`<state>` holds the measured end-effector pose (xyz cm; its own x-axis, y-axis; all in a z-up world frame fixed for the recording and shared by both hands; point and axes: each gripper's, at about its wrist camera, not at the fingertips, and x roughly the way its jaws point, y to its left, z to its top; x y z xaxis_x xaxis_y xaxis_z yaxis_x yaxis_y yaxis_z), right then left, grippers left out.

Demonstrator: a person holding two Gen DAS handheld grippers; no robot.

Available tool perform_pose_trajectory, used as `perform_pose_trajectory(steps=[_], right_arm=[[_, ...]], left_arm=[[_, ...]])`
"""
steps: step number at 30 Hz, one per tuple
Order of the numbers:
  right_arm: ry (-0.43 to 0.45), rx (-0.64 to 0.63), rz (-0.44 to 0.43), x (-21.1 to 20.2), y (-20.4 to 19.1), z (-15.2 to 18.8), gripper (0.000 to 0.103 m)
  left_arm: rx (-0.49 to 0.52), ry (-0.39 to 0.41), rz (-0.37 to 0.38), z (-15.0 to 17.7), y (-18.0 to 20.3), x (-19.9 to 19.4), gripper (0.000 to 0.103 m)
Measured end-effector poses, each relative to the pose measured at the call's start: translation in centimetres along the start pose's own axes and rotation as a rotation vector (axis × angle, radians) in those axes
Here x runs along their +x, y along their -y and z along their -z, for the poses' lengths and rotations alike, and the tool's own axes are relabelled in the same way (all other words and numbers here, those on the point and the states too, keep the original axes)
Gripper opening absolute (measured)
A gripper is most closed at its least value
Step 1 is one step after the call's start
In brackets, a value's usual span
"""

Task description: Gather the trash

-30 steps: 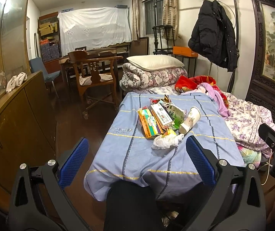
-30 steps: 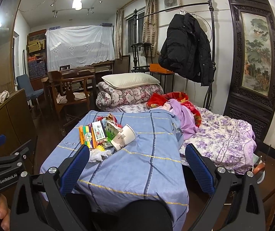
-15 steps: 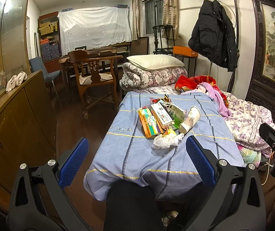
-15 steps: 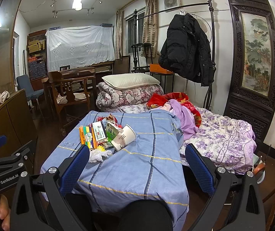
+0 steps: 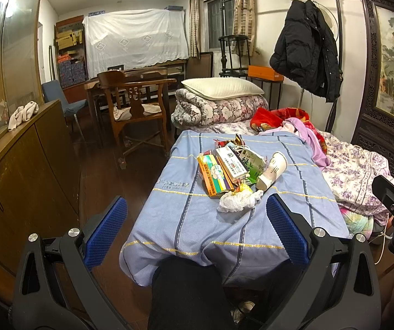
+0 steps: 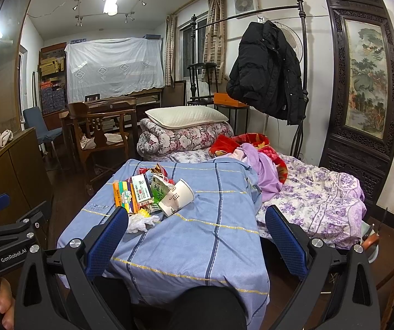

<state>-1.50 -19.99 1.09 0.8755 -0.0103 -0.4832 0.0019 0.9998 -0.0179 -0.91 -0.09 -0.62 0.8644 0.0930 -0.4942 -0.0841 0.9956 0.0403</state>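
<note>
Trash pile [image 5: 234, 174] (one paper cup [image 5: 272, 169], two boxes), two grippers open

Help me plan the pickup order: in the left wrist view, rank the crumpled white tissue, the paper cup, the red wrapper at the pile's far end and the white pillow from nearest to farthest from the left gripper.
1. Crumpled white tissue, at the pile's near edge.
2. Paper cup, lying tipped on the pile's right.
3. Red wrapper, at the far end.
4. White pillow, on the folded quilt beyond.

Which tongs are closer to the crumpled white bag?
Roughly level, marginally right. The crumpled white bag shows beside the right tongs' left finger; from the left tongs it sits ahead, toward the right finger. Both open, short of it.
</note>
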Motion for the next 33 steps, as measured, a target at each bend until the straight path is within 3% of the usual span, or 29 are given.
perform_pose_trajectory(steps=[23,29,33], right_arm=[[-0.006,0.003,-0.003,0.1,0.0,0.2,0.097],[-0.089,0.074,-0.059,3.2,1.4,1.3,0.097],[-0.182,0.095,-0.021,7.6,2.0,3.3,0.097]], left_arm=[[-0.005,-0.019,-0.003,0.8,0.2,0.5,0.097],[-0.053,-0.072,-0.028,0.6,-1.9,2.6,0.097],[-0.081,-0.135,-0.061,1.4,-2.9,5.5,0.097]])
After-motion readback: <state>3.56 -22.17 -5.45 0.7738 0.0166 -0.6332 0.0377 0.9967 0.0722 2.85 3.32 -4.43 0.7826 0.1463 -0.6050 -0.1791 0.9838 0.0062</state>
